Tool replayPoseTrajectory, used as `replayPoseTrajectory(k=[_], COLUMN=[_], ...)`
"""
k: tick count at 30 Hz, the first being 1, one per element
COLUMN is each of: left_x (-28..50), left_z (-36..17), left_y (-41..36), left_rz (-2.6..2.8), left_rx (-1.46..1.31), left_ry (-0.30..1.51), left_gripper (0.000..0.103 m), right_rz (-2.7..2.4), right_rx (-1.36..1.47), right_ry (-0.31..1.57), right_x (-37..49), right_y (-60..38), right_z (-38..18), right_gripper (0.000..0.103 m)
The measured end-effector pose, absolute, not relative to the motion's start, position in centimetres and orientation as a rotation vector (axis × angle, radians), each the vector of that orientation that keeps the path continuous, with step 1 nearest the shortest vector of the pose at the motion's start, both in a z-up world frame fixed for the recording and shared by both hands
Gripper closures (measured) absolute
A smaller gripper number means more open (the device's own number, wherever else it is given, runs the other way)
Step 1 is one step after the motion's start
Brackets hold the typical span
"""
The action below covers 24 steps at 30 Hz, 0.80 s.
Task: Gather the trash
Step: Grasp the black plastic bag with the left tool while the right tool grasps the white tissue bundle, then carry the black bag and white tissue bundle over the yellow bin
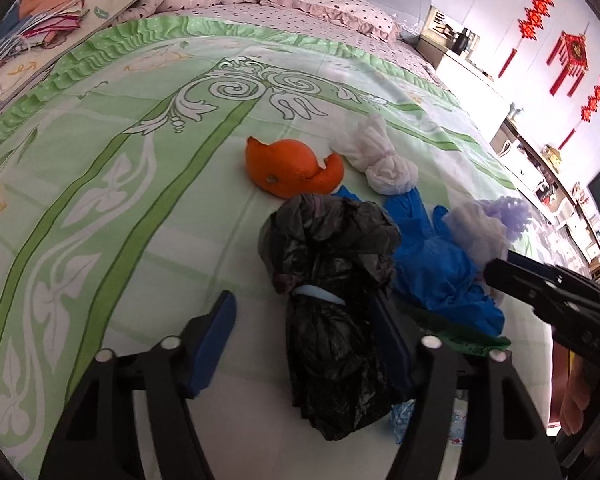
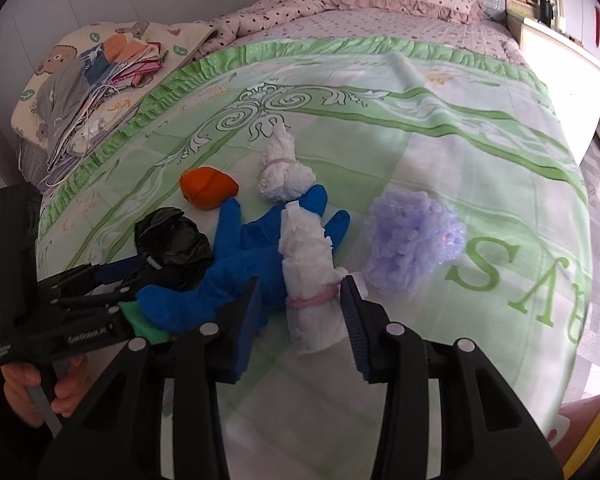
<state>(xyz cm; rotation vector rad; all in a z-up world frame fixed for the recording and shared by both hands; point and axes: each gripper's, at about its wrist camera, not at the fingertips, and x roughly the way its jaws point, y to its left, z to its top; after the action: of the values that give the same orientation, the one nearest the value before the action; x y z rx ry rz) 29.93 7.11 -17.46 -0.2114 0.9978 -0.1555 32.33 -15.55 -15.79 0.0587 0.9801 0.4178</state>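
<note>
On the green bedsheet [image 1: 140, 208] lies a heap of trash. A crumpled black plastic bag [image 1: 332, 264] lies between the fingers of my left gripper [image 1: 304, 304], which is open: the left pad [image 1: 214, 340] stands clear of the bag. A white tissue roll [image 2: 306, 264] bound with a pink rubber band lies between the fingers of my right gripper [image 2: 300, 284]. Its right pad [image 2: 354, 320] is at the roll and its left pad [image 2: 246, 320] is apart, so it is open. A blue glove [image 2: 256, 248], an orange peel [image 2: 208, 188], a knotted white tissue bundle [image 2: 282, 172] and a purple fluffy ball [image 2: 412, 240] lie around.
A green scrap [image 1: 472, 340] lies under the glove. Folded clothes [image 2: 100, 68] sit on a cartoon pillow at the back left. A pink dotted quilt [image 2: 284, 4] and pillow lie at the headboard. A white cabinet [image 2: 560, 64] stands beyond the bed's right edge.
</note>
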Motion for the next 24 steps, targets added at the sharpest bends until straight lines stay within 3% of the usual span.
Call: replayPoseTrajectory(k=[3,5,7,14,24], left_x=[30.0,30.0,30.1,30.1,30.1], left_z=[-17.6,-17.7,-17.9,-17.8,-16.3], left_y=[6.6,6.4,6.4,6.8,8.5], left_rz=[-0.167,-0.175,-0.178,-0.186,-0.17], left_rx=[-0.19,-0.177,-0.179,-0.21,-0.256], left_ry=[0.993,0.989,0.989,0.975,0.921], left_gripper=[0.05,0.066,0.073,0.08,0.08], right_rz=[0.421,0.427,0.434,0.418,0.312], right_rx=[0.104,0.132,0.155,0.136,0.126], right_ry=[0.994,1.005,1.009,0.977,0.925], right_x=[33.3,33.9,34.3,34.8,36.5], right_y=[-16.2,-16.7,-17.2,-17.3,-19.5], right_z=[-16.5,-16.8,-17.1,-17.0,-16.2], right_gripper=[0.07,0.076,0.077,0.079,0.079])
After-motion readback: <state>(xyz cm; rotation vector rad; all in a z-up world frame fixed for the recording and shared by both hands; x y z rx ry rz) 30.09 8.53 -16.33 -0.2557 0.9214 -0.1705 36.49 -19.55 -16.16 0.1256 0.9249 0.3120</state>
